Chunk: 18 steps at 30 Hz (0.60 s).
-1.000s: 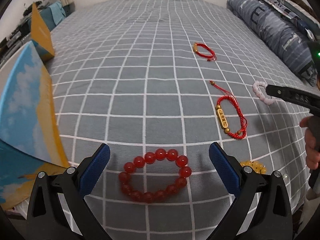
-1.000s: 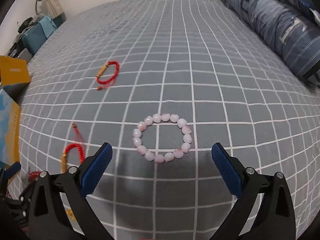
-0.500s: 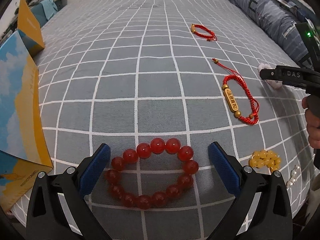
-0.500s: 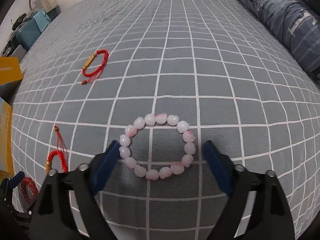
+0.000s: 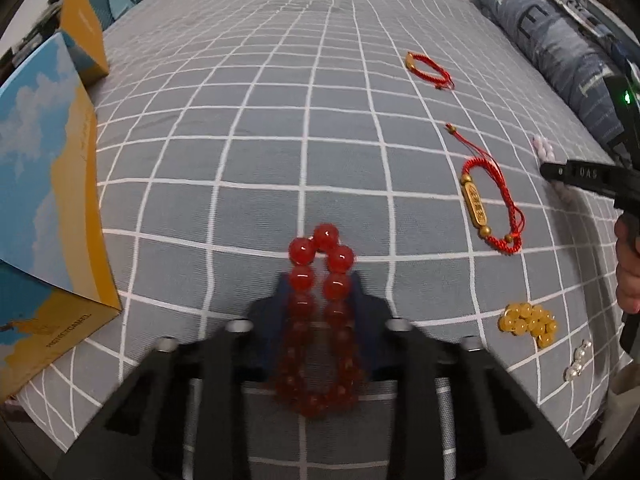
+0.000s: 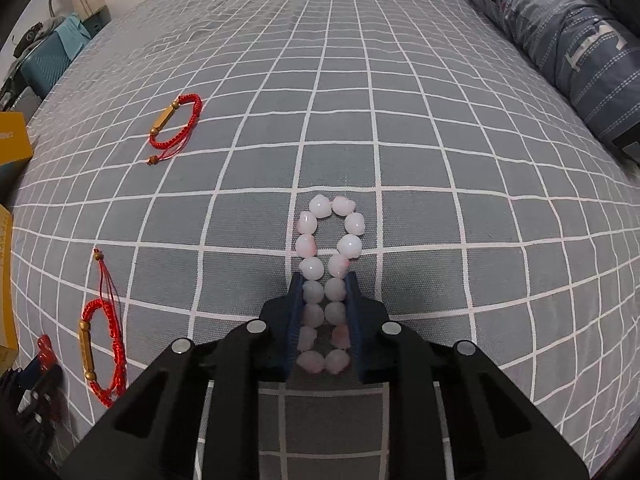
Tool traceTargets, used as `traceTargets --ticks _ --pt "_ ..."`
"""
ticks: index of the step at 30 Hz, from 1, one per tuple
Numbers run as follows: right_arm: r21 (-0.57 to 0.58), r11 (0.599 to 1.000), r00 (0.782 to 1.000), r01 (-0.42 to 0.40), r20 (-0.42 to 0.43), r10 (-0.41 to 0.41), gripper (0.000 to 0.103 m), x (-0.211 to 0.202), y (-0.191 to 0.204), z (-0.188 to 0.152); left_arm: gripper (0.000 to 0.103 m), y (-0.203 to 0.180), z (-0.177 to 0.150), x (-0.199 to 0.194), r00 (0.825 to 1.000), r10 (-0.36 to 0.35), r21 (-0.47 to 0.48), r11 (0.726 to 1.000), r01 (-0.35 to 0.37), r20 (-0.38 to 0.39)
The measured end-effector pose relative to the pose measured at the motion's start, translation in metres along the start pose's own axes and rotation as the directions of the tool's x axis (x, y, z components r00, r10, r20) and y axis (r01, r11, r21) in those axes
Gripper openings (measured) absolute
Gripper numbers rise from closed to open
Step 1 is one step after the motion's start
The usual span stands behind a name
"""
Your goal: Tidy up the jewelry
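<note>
My left gripper (image 5: 318, 284) is shut on a red bead bracelet (image 5: 322, 252), squeezed into a narrow loop on the grey checked bedspread (image 5: 240, 140). My right gripper (image 6: 323, 284) is shut on a pale pink bead bracelet (image 6: 328, 232), also squeezed narrow. A red cord bracelet with a gold bar (image 5: 490, 208) lies to the right of the left gripper; it also shows at lower left in the right wrist view (image 6: 100, 336). A second red cord bracelet (image 5: 430, 68) lies farther back; the right wrist view shows it at upper left (image 6: 174, 126).
A yellow bead bracelet (image 5: 528, 320) and small pearls (image 5: 578, 360) lie near the bed's right front edge. A blue and yellow box (image 5: 44, 184) stands at the left. A rolled blue quilt (image 6: 560, 40) lies along the right side.
Both grippers have closed: the left on the red bead bracelet, the right on the pink bead bracelet. Each round bracelet is now pinched into a narrow loop.
</note>
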State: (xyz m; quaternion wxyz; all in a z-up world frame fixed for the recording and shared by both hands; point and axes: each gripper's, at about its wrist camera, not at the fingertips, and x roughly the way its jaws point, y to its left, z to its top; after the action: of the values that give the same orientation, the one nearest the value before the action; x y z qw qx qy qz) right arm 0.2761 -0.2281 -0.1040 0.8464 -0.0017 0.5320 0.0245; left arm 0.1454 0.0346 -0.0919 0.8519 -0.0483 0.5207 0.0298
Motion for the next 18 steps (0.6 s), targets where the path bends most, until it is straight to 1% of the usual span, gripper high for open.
traceTargets --ticks 4,12,18 --pt "-0.005 1.000 1.000 0.013 0.020 -0.013 0.019 -0.007 0.002 -0.004 0.013 0.002 0.000 -0.004 1.000 -0.008 -0.012 1.000 0.008 0.017" --pt "-0.009 1.000 0.998 -0.018 0.057 0.018 0.019 -0.021 0.000 -0.008 0.013 0.002 0.001 -0.008 0.999 -0.011 -0.017 1.000 0.012 0.031" --pt "-0.005 1.000 0.996 -0.022 0.087 0.022 0.019 -0.028 0.001 -0.011 0.013 0.001 0.003 -0.015 0.998 -0.011 -0.020 1.000 0.012 0.057"
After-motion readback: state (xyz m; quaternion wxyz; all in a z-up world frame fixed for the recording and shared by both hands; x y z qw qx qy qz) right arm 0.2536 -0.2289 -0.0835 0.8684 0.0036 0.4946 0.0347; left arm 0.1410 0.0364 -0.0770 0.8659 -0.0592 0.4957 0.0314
